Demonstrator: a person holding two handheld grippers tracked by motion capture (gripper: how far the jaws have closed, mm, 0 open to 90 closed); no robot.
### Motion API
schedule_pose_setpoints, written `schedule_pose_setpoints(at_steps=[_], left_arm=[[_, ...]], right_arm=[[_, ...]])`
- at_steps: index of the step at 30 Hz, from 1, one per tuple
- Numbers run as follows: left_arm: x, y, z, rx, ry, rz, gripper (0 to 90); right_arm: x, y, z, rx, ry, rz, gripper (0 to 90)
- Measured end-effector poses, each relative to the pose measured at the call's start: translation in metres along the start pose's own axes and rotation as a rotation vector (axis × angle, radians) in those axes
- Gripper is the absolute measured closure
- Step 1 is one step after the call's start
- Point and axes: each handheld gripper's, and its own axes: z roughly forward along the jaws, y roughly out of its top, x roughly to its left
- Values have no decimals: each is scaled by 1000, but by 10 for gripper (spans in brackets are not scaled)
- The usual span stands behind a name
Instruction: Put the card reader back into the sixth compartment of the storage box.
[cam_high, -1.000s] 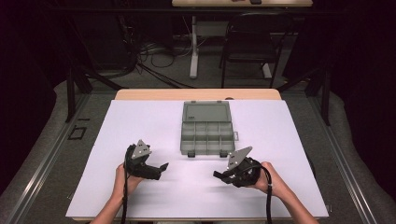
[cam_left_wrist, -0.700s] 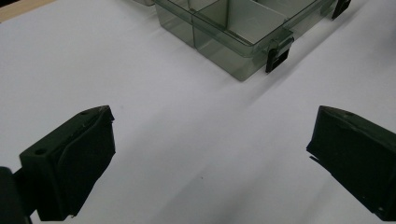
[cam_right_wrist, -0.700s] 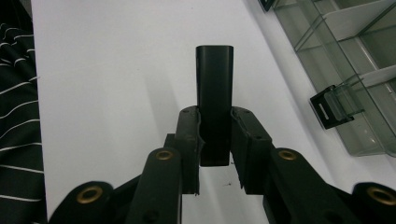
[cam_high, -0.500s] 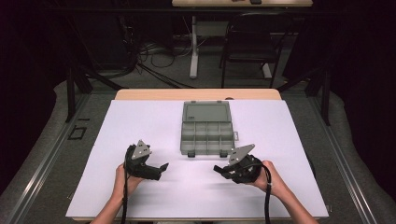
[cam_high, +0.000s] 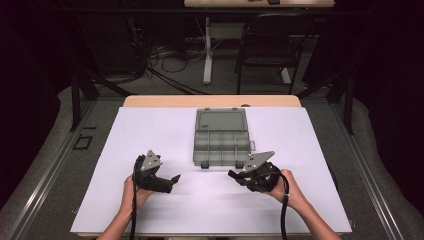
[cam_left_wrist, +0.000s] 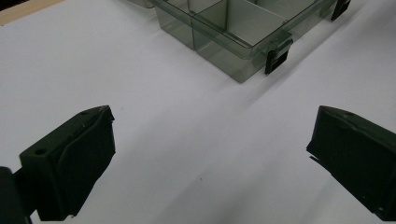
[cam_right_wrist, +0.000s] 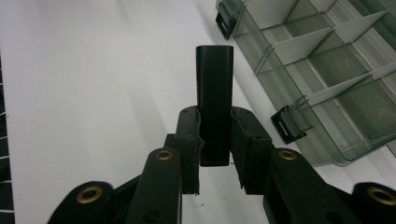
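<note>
While the small black block (cam_right_wrist: 214, 100) stands clamped between the right gripper's (cam_right_wrist: 215, 140) jaws, its upper end rising well above them, the work in hand looks to be placing it into the clear grey compartment box (cam_high: 220, 142). That organizer lies open in the middle of the white table cover (cam_high: 150, 130), its lid folded back away from the person and its divided tray toward them. I count 2 black latches on the near wall; one latch (cam_right_wrist: 287, 126) sits just beside the held block in the right gripper view, the other latch (cam_left_wrist: 276, 58) faces the left gripper (cam_left_wrist: 205, 154).

To do this step well, I judge the right gripper (cam_high: 239, 176) should lift before it travels, so the block's free end passes over the near wall and the latch rather than striking them. Because the compartments are narrow and the dividers thin, the block is best lined up with a cell's long side, then lowered until it is close to the floor of the cell before the jaws part. The grip is low on the block, so a tilt could lever it loose.

The left gripper (cam_high: 172, 181) hovers over bare cover, near the box's left front corner, jaws spread wide and holding nothing. It could steady the light tray by its near wall if the tray slides.
</note>
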Motion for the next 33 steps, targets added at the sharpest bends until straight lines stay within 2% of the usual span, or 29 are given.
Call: schedule_pose_setpoints(at_steps=[14, 33], left_arm=[[0, 0, 0, 1, 1, -2, 0], [0, 0, -1, -9, 14, -1, 0]], right_arm=[[-5, 8, 2, -32, -48, 19, 738], [-13, 25, 8, -47, -70, 30, 738]])
